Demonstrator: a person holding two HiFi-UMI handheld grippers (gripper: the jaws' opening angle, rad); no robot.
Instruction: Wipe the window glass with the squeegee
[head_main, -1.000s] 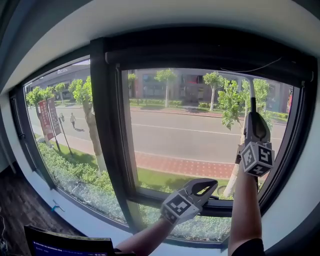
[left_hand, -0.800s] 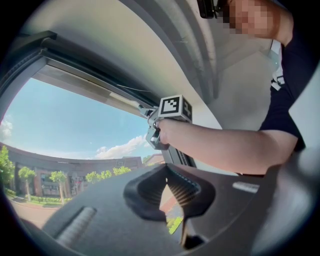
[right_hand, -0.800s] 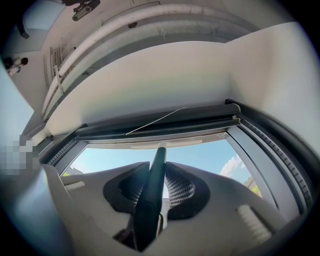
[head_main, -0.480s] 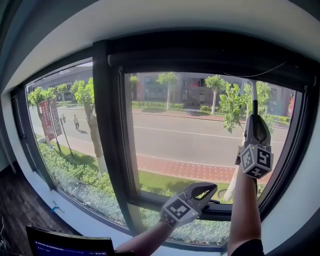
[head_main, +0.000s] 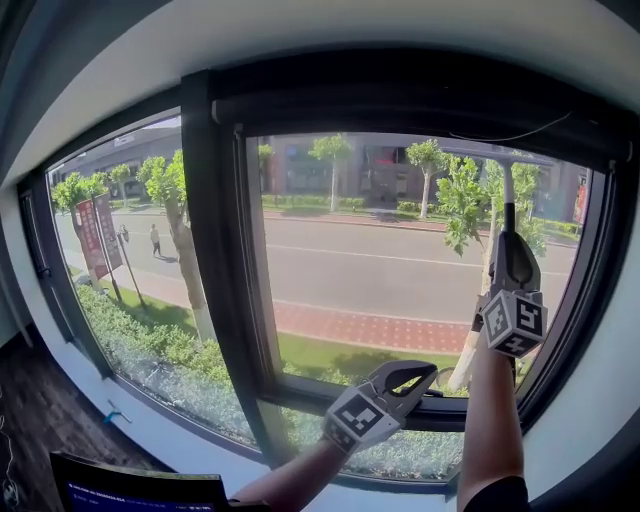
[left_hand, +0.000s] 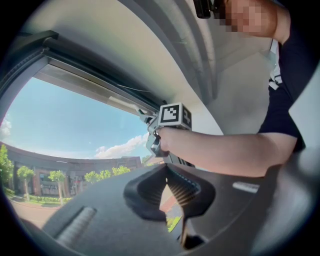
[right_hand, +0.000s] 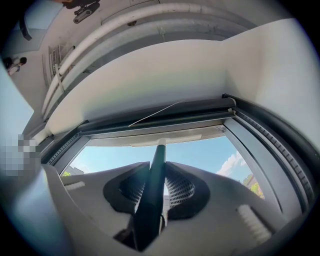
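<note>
1. The window frame (head_main: 215, 260) is dark. A thick upright post stands at 9 o'clock of the main pane.
2. The window glass (head_main: 400, 260) fills the middle of the head view. A sunlit road, brick pavement and trees show through it.
3. The squeegee (head_main: 507, 195) is at 3 o'clock in the head view, near the right side of the frame. Its dark handle (right_hand: 152, 190) runs toward 12 o'clock from my right gripper. Its pale blade (right_hand: 165, 139) lies crosswise at the top edge of the glass, just under the upper rail. I cannot confirm that the blade presses on the glass.
4. My right gripper (head_main: 508, 235) is raised on an extended arm. Its jaws are clamped on the squeegee handle, one ribbed pad on each side. The handle passes up between them.
5. My left gripper (head_main: 410, 375) is low, at 6 o'clock in the head view, beside the bottom rail of the frame. Its jaw tips are brought together and nothing is between them. Only street shows through the small opening behind the tips.
6. A dark screen edge (head_main: 140, 490) sits at 7 o'clock, well apart from both grippers.
</note>
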